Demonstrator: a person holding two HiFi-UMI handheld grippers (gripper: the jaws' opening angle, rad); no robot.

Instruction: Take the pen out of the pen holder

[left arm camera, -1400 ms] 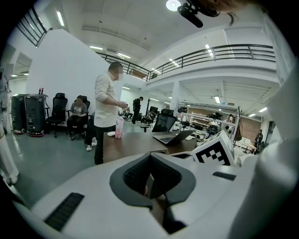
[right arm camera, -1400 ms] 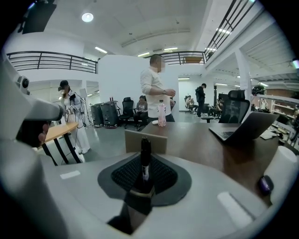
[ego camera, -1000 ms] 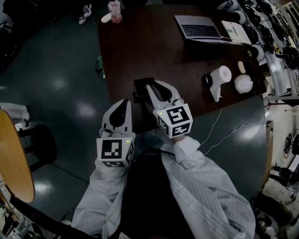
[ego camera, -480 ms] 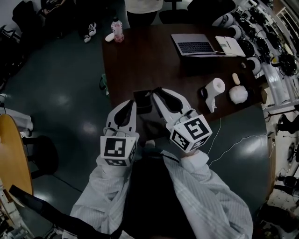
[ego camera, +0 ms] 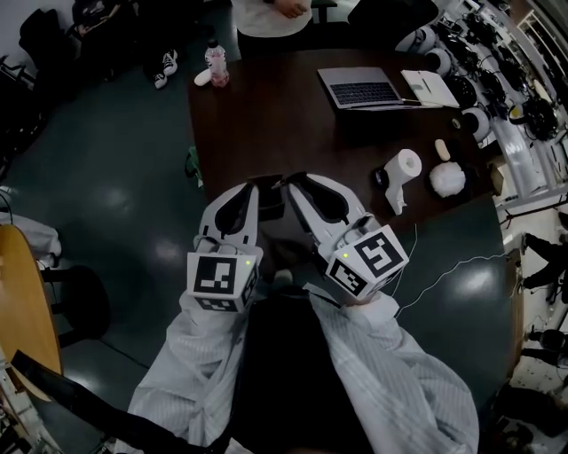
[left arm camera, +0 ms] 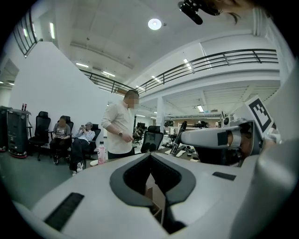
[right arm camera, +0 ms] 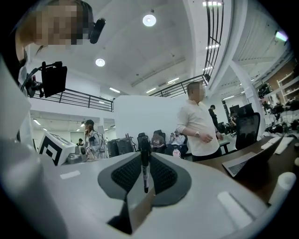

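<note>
A black pen (right arm camera: 145, 164) with a pale tip stands upright between the pads of my right gripper (right arm camera: 143, 154), which is shut on it and held about level. In the head view the right gripper (ego camera: 292, 183) hovers over the near edge of the dark table (ego camera: 266, 115). The black pen holder (ego camera: 271, 202) shows as a dark box between the two grippers and is partly hidden by them. My left gripper (ego camera: 256, 189) is beside the holder's left side. In the left gripper view the left gripper (left arm camera: 150, 158) has its tips together and nothing shows between them.
A laptop (ego camera: 359, 88) and a notebook (ego camera: 428, 85) lie at the table's far end, where a person (ego camera: 273, 12) stands. A white roll-like device (ego camera: 399, 174), a white fluffy ball (ego camera: 446, 180) and a pink bottle (ego camera: 214, 60) are on the table. A white cable (ego camera: 426, 266) hangs off the near edge.
Both grippers have risen toward the camera, the right one more. The right gripper's tips have come up away from the holder, with the pen still in them.
</note>
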